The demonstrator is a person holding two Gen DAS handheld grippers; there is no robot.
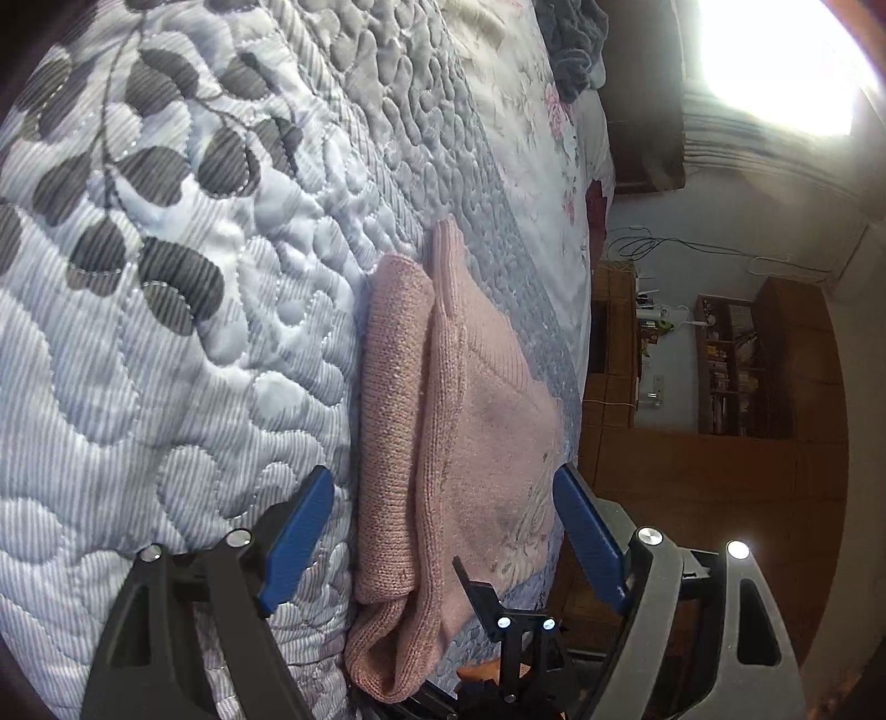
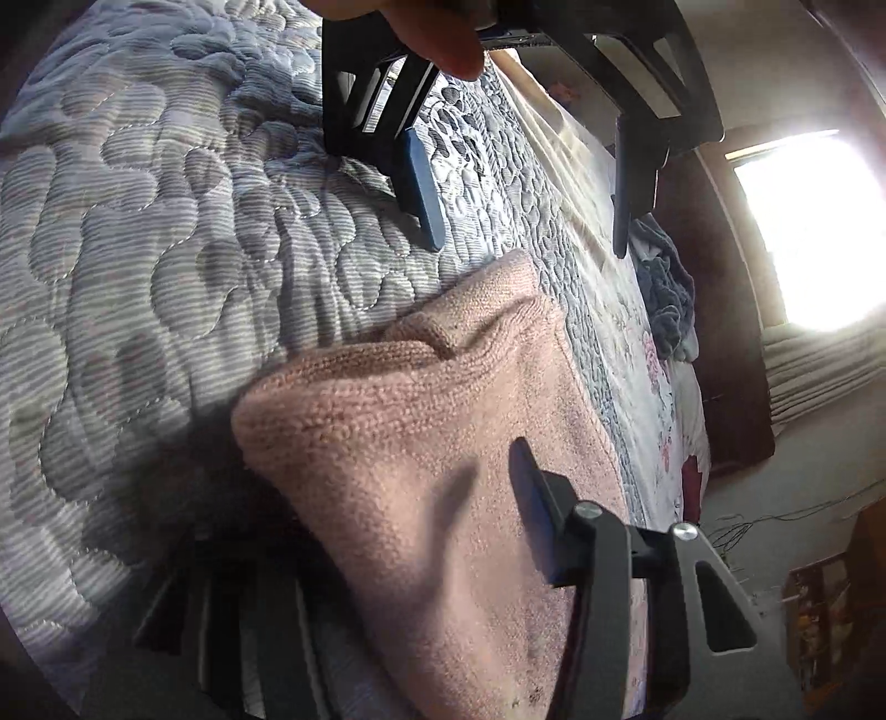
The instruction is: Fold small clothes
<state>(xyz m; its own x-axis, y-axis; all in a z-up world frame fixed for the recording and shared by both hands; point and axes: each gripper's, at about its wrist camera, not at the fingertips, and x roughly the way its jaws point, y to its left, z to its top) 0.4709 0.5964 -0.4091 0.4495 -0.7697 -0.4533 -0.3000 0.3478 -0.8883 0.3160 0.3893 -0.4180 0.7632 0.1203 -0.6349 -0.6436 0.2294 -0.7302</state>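
A pink knitted sweater (image 1: pixel 470 421) lies folded on the quilted bedspread (image 1: pixel 166 332), one sleeve doubled along its left side. My left gripper (image 1: pixel 446 531) hovers open over the near end of it, one blue finger on each side. In the right wrist view the sweater (image 2: pixel 421 443) fills the foreground. My right gripper (image 2: pixel 382 498) is open at its folded edge, right finger (image 2: pixel 531 482) on top of the knit and left finger hidden by the fabric. The left gripper (image 2: pixel 526 249) hangs open above the far end, held by a hand (image 2: pixel 443 39).
A grey bundle of cloth (image 2: pixel 664 299) sits further along the bed on a floral sheet (image 1: pixel 531 166). The bed's edge runs just right of the sweater. Beyond it are wooden cabinets and shelves (image 1: pixel 731 365), and a bright window (image 2: pixel 803 232).
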